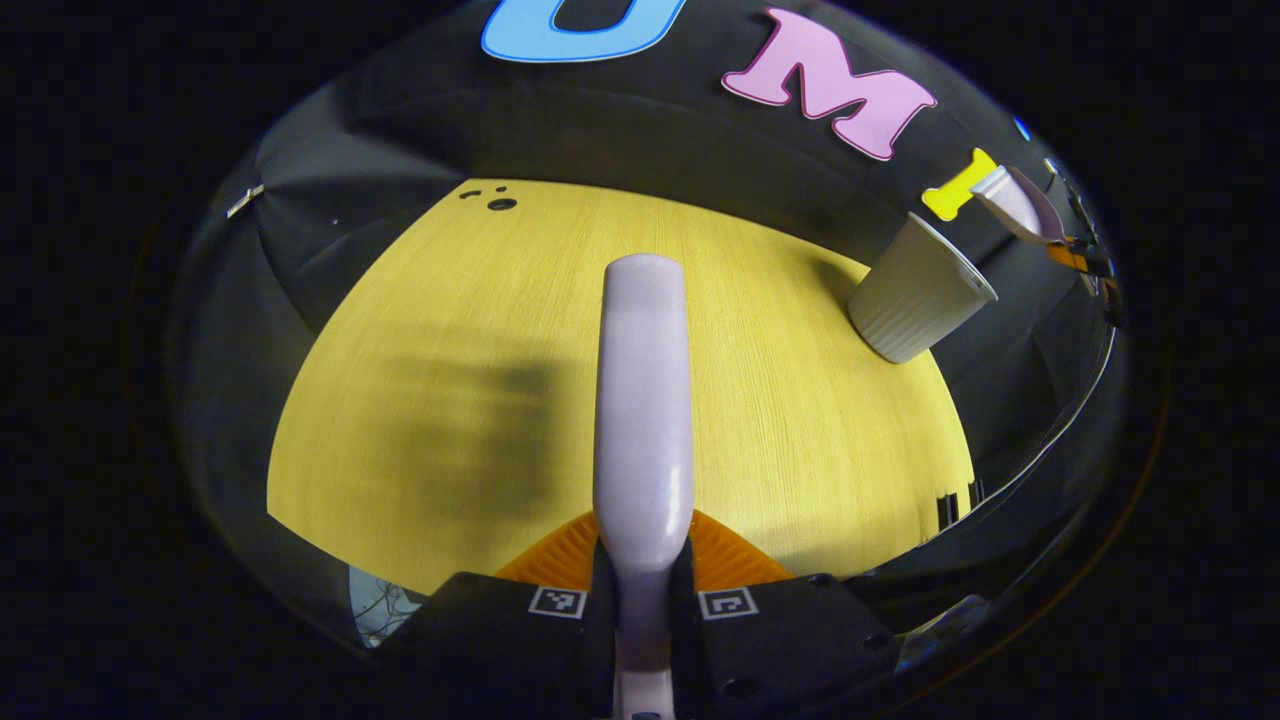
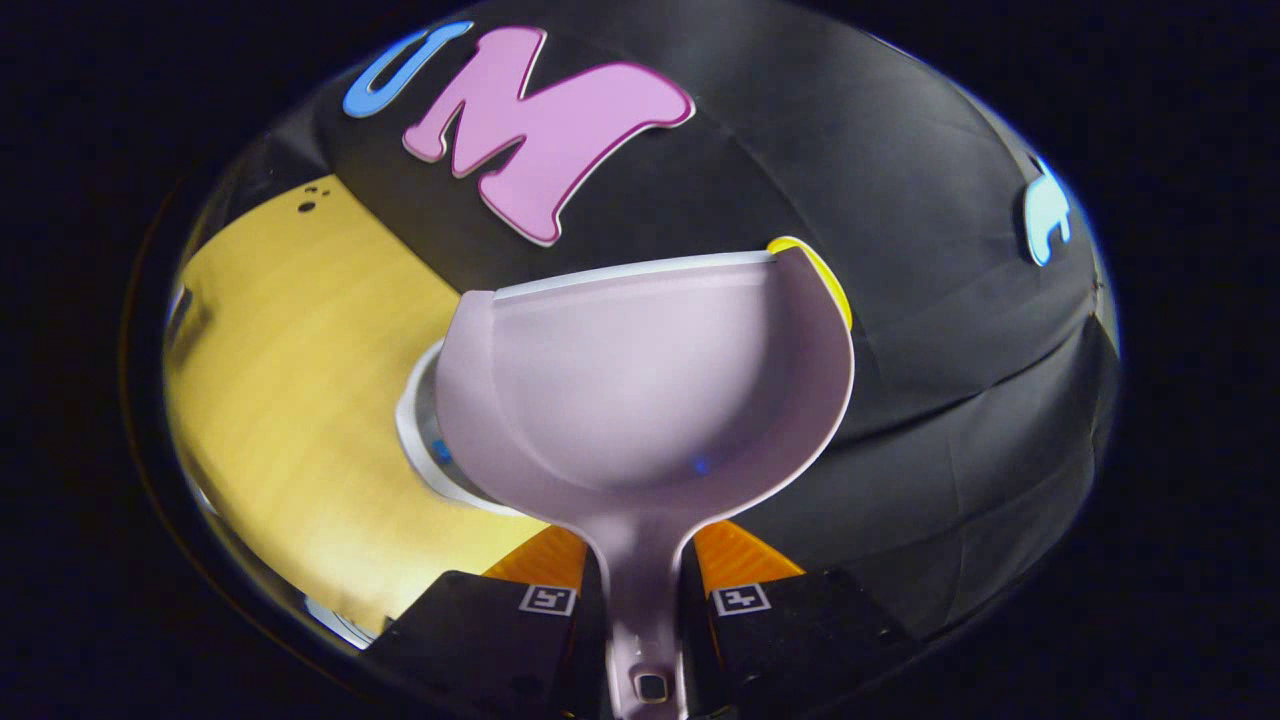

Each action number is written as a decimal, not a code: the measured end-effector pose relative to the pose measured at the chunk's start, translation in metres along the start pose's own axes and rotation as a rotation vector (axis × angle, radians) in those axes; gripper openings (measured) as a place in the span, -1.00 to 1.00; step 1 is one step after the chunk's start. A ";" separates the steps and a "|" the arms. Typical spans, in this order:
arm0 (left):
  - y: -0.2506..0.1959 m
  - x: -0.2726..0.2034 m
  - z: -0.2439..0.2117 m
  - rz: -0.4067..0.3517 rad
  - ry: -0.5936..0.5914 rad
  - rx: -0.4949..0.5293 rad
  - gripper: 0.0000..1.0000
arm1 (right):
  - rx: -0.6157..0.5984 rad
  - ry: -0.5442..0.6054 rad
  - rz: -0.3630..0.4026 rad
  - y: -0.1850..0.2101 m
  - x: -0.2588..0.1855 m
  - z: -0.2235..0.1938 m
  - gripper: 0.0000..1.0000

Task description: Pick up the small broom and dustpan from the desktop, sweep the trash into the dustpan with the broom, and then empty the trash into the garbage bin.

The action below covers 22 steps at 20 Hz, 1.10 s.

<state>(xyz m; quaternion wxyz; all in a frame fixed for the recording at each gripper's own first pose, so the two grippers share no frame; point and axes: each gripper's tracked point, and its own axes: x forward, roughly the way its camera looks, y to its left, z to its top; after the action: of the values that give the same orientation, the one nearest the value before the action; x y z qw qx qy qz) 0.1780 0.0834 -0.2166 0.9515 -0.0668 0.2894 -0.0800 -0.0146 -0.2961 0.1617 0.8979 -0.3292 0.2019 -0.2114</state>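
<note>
My left gripper (image 1: 645, 565) is shut on the handle of the pale lilac small broom (image 1: 643, 400), which points forward above the yellow desktop (image 1: 780, 420). To the right stands the white ribbed garbage bin (image 1: 915, 300), with the dustpan's edge (image 1: 1012, 200) just above it. In the right gripper view my right gripper (image 2: 640, 575) is shut on the handle of the lilac dustpan (image 2: 640, 390), held over the bin's white rim (image 2: 415, 430). A tiny blue speck (image 2: 701, 465) lies in the pan.
The black booth cloth rises behind the desktop (image 2: 290, 360) and hangs past its right side. A few small dark holes (image 1: 500, 203) mark the table's far corner. The broom's shadow falls on the wood to the left.
</note>
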 end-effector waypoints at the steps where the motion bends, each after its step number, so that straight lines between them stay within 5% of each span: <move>1: 0.000 -0.002 0.001 0.001 -0.006 0.006 -0.50 | 0.032 -0.016 0.006 -0.002 -0.007 0.003 -0.31; 9: -0.006 -0.009 -0.001 -0.045 -0.035 0.051 -0.47 | 0.316 -0.131 0.237 0.096 -0.070 0.037 -0.36; 15: -0.002 0.003 -0.013 -0.039 -0.016 0.088 -0.47 | 0.416 -0.020 0.426 0.223 -0.068 0.006 -0.31; 22: -0.001 0.025 -0.026 -0.029 0.041 0.092 -0.47 | 0.369 0.151 0.571 0.352 -0.055 -0.055 -0.31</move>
<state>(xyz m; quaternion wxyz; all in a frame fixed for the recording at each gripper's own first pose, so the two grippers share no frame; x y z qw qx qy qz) 0.1844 0.0755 -0.2513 0.9462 -0.0253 0.3037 -0.1083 -0.0010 -0.0513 -0.1032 0.9478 -0.0749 0.3100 -0.0083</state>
